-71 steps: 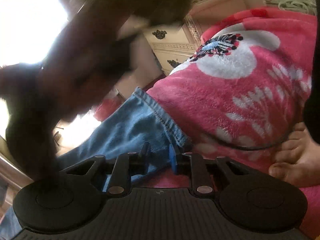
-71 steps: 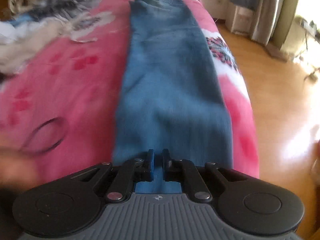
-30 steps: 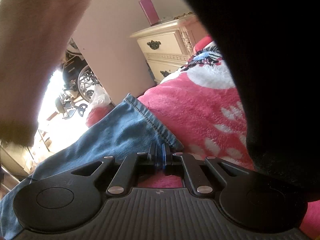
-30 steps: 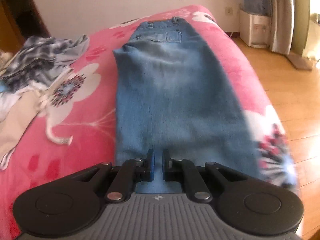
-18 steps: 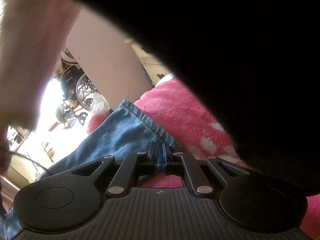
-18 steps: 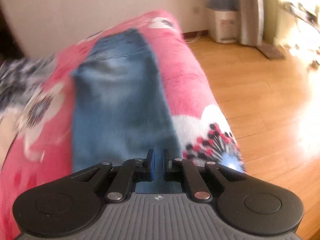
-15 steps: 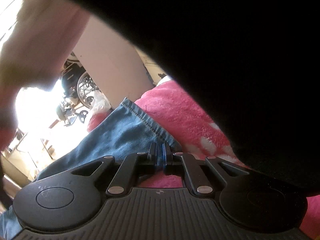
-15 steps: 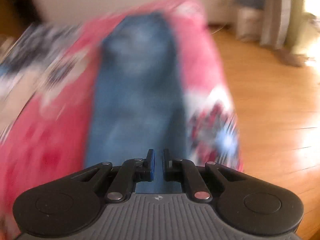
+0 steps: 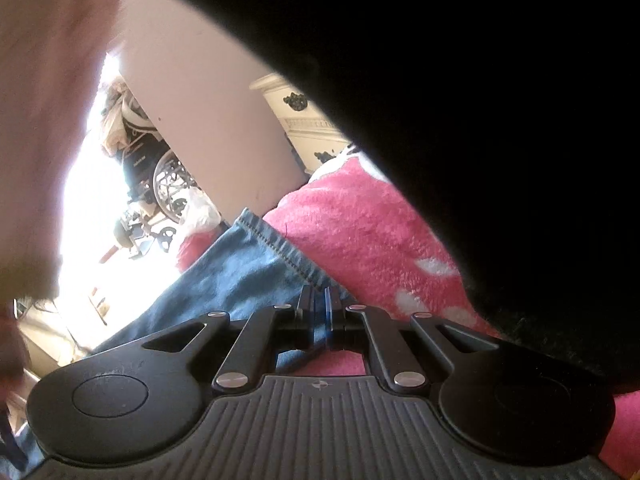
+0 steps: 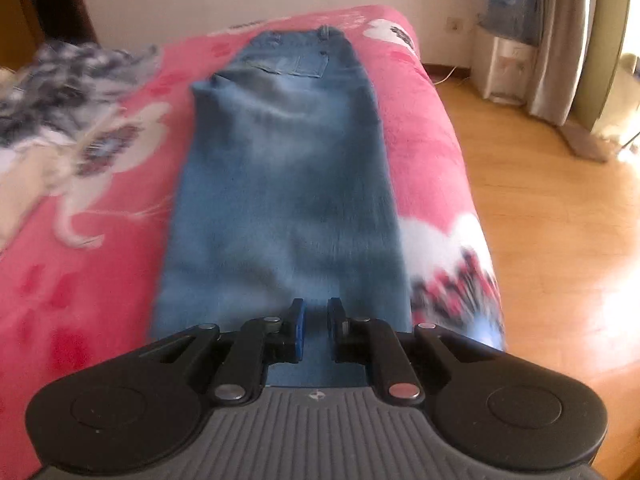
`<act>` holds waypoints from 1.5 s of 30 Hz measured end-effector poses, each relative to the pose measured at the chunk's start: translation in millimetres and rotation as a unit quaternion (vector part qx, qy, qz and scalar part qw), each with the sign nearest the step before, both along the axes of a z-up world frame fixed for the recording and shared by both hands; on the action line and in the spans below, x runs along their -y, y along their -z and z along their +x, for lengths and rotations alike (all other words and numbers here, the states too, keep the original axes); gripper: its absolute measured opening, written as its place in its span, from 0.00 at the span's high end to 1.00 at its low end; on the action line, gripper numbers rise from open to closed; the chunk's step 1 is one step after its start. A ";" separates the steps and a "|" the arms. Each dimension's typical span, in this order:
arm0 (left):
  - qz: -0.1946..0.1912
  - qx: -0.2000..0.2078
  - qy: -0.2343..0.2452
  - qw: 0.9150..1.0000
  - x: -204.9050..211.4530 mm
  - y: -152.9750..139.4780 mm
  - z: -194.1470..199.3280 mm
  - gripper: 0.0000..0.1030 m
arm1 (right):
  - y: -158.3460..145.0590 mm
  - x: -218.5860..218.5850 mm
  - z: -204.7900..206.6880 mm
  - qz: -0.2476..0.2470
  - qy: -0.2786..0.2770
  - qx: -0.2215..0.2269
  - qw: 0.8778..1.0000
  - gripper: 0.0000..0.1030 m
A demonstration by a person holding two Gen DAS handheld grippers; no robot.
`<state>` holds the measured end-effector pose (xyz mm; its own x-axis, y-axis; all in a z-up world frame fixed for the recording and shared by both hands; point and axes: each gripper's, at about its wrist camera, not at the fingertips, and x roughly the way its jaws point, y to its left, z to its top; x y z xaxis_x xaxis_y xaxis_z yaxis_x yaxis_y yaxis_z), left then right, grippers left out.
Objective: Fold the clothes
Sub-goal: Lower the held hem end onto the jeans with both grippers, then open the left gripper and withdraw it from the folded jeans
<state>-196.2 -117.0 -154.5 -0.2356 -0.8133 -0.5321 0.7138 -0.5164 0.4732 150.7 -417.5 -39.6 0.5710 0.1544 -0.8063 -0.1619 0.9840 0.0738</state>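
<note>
Jeans (image 10: 280,184) lie lengthwise on the pink blanket (image 10: 424,152). Left gripper (image 9: 320,312) is clamped on their hem; right gripper (image 10: 316,320) is opening, denim between its parted fingers. Crumpled clothes (image 10: 68,76) sit beside.

Left gripper (image 9: 320,312) pinched tight on denim hem, right gripper (image 10: 316,318) tilted downward, jaws opening, pads apart over fabric

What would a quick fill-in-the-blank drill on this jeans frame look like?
1. The jeans lie flat on a ____ blanket.
2. The left tongs are shut on the jeans' ____.
3. The floor beside the bed is ____.
Missing: pink; hem; wooden
</note>
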 end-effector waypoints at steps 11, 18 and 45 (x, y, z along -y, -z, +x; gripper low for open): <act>0.000 -0.006 -0.001 1.000 1.0 2.9 2.8 0.97 | -6.3 -29.5 78.2 -0.016 0.007 0.033 0.999 0.86; 0.010 -0.017 -0.004 1.000 2.5 1.3 8.7 0.92 | -13.7 0.5 116.1 0.086 0.168 0.096 0.977 0.86; 0.194 -0.100 -0.323 0.921 -70.5 -75.9 72.1 0.54 | -124.5 38.6 -249.7 0.124 0.184 0.130 0.966 0.85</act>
